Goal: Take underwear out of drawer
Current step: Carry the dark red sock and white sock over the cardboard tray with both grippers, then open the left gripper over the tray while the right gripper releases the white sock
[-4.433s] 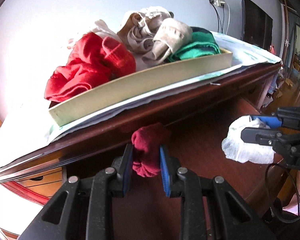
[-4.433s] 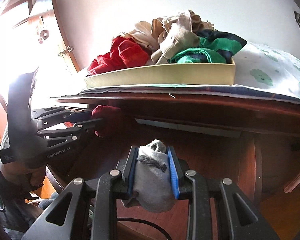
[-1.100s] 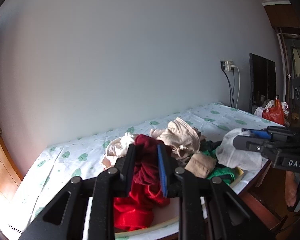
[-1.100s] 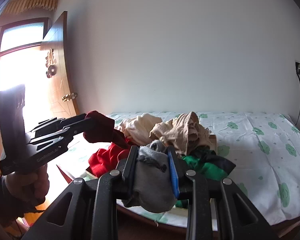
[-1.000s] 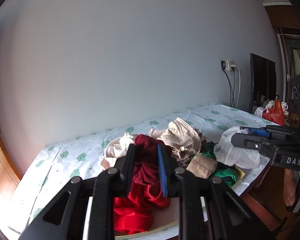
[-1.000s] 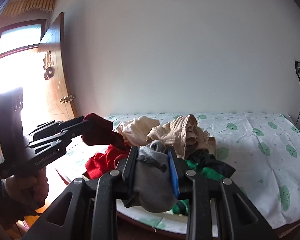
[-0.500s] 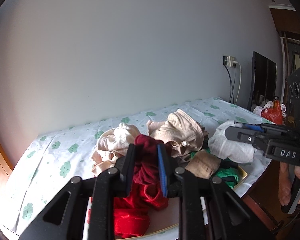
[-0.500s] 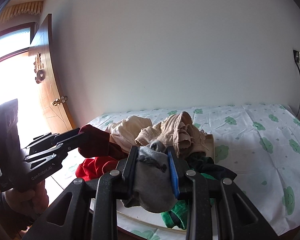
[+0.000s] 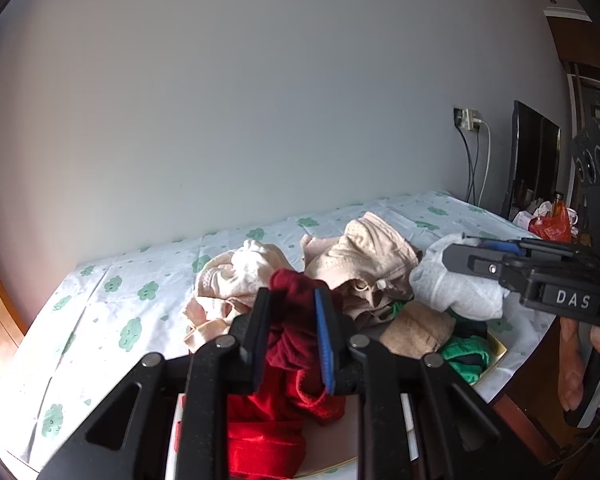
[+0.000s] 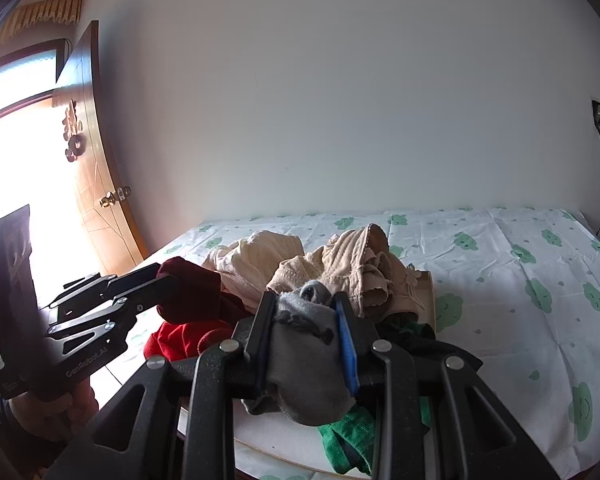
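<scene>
1. The left gripper [image 9: 290,334] has its fingers drawn narrow, clamped on a bunched dark red garment [image 9: 296,322] that hangs between the pads above the tray.
2. The right gripper [image 10: 305,334] likewise has its fingers narrow, pinching a crumpled grey garment [image 10: 306,356] whose loose end droops below them.
3. Just under both grippers sits a shallow cream tray [image 9: 496,350] heaped with clothes: a bright red piece [image 9: 260,436] at the near left, a green one [image 10: 348,436] at the near right.
4. Farther back in the tray, pale beige underwear [image 10: 340,272] is piled up, a cream piece [image 9: 240,276] lying beside it.
5. The tray rests on a table covered by a white cloth with green prints [image 10: 540,280].
6. Behind the table stands a plain pale wall [image 10: 340,100], with a wooden door [image 10: 92,168] at the left and a socket with cables [image 9: 468,120] at the right.
</scene>
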Action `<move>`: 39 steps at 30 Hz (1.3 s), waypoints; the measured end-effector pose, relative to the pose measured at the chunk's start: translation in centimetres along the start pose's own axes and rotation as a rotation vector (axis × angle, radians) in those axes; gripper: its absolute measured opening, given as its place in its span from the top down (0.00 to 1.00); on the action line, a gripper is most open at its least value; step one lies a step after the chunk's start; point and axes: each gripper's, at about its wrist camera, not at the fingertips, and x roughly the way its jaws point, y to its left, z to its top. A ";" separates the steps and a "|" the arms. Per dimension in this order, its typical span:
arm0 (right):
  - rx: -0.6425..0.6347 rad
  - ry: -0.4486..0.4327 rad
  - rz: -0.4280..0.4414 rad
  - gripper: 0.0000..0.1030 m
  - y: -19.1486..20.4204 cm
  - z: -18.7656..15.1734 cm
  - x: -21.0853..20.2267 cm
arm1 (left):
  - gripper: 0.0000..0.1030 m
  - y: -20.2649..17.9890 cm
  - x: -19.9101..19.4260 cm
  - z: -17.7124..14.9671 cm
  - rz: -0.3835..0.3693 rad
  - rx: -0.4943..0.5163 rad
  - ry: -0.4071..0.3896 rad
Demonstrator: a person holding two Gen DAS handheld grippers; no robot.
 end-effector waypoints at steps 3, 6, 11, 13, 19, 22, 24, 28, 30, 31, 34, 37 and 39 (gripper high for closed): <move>0.004 0.008 -0.008 0.70 -0.1 0.1 0.6 | 0.81 0.2 0.5 -0.2 0.003 -0.011 0.005; 0.008 0.009 -0.016 0.70 -0.2 0.1 1.1 | 0.81 0.2 1.2 -0.8 0.006 -0.018 0.021; 0.008 0.024 -0.022 0.70 -0.2 -0.4 1.9 | 0.81 0.5 2.0 -1.7 0.011 -0.024 0.041; 0.002 0.029 -0.023 0.70 -0.1 -0.6 2.1 | 0.81 0.5 2.1 -1.8 0.013 -0.024 0.040; 0.001 0.040 -0.019 0.70 0.1 -0.8 2.5 | 0.81 0.4 2.2 -2.4 0.010 -0.025 0.048; -0.014 0.053 -0.021 0.70 0.4 -1.2 2.9 | 0.81 0.1 2.2 -3.0 0.012 -0.016 0.054; -0.024 0.060 -0.025 0.70 0.6 -1.5 3.1 | 0.81 -0.1 2.4 -3.4 0.014 -0.010 0.063; -0.034 0.081 -0.033 0.70 0.8 -1.8 3.5 | 0.81 -0.2 2.5 -3.7 0.015 -0.004 0.071; -0.036 0.087 -0.034 0.70 0.8 -1.9 3.7 | 0.81 -0.2 2.5 -3.8 0.015 -0.003 0.072; -0.037 0.088 -0.035 0.70 0.8 -2.0 3.7 | 0.81 -0.2 2.5 -3.8 0.016 -0.005 0.072; -0.041 0.089 -0.041 0.70 0.9 -2.0 3.7 | 0.78 -0.2 2.6 -4.0 0.018 -0.001 0.073; -0.039 0.096 -0.044 0.70 0.8 -2.1 3.8 | 0.78 -0.3 3.0 -3.9 0.023 0.005 0.076; -0.035 0.101 -0.045 0.70 0.8 -2.0 4.0 | 0.78 -0.5 3.0 -3.9 0.024 0.009 0.074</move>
